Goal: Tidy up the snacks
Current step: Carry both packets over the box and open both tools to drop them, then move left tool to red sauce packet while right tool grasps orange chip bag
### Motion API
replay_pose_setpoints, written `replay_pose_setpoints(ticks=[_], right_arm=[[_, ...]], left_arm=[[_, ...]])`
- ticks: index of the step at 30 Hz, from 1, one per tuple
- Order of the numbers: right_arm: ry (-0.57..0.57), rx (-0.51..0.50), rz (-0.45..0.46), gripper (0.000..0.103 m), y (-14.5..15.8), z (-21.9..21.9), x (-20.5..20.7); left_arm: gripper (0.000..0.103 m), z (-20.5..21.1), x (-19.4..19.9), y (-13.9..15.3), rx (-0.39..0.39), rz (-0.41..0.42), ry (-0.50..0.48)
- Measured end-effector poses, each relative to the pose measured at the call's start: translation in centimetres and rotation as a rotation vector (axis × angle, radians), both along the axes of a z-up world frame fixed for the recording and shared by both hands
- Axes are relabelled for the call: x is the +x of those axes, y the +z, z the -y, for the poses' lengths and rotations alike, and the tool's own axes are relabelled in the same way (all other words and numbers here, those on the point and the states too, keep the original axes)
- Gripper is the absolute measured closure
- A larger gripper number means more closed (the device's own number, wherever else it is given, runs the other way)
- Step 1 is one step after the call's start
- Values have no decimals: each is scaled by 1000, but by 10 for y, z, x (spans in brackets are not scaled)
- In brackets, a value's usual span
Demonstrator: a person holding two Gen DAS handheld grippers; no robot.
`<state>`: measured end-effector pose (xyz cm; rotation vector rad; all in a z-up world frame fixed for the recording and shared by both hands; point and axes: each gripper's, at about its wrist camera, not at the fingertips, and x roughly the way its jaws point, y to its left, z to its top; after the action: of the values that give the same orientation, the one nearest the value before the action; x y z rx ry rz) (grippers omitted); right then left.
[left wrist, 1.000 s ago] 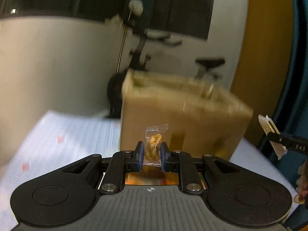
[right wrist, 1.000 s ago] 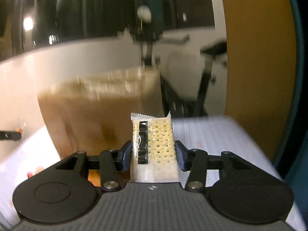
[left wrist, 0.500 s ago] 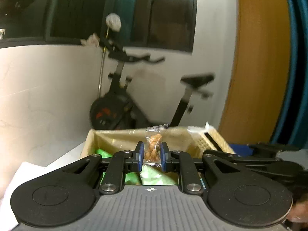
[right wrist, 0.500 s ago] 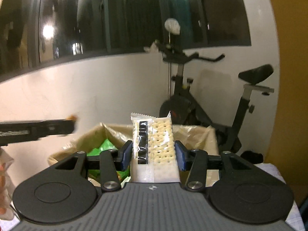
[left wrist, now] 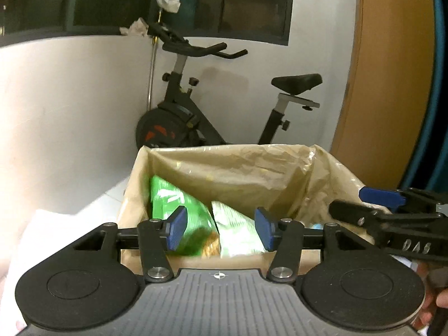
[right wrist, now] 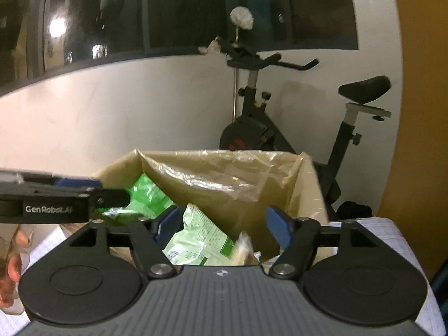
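Observation:
A cardboard box lined with a tan plastic bag [left wrist: 229,168] [right wrist: 224,168] stands right in front of both grippers. Inside it lie green snack bags [left wrist: 179,207] [right wrist: 148,196] and a pale green packet [left wrist: 238,229] [right wrist: 196,238]; a cracker pack [right wrist: 242,249] shows beside the packet. My left gripper [left wrist: 220,231] is open and empty over the box's near edge. My right gripper [right wrist: 222,222] is open and empty over the box too. The right gripper also shows at the right of the left wrist view [left wrist: 392,212], the left gripper at the left of the right wrist view [right wrist: 64,198].
The box stands on a white-covered table [right wrist: 392,229] [left wrist: 56,224]. An exercise bike [left wrist: 196,112] [right wrist: 280,117] stands behind the box against a white wall. A wooden panel [left wrist: 392,70] is at the right.
Both grippers opened. The small nut packet has left my left gripper and the cracker pack has left my right gripper; both grippers came slightly closer over the box.

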<state>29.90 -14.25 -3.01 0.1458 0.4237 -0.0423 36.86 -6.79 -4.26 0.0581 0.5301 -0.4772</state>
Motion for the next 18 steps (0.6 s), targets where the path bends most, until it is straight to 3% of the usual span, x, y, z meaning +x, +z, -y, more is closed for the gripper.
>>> replay_pose_setpoints(ticks=[8,11,18], right_arm=[[-54,142,81,27,10,1,-57],[-51,152,88,19,8,-3,-72],[-22,127,14,10,-23,-25,-86]], left_arm=[[41,-62,-38,14,-14,34,22],[39,-81,-46,13,5,48,57],[37,-125,-56,-10,21,-13,121]])
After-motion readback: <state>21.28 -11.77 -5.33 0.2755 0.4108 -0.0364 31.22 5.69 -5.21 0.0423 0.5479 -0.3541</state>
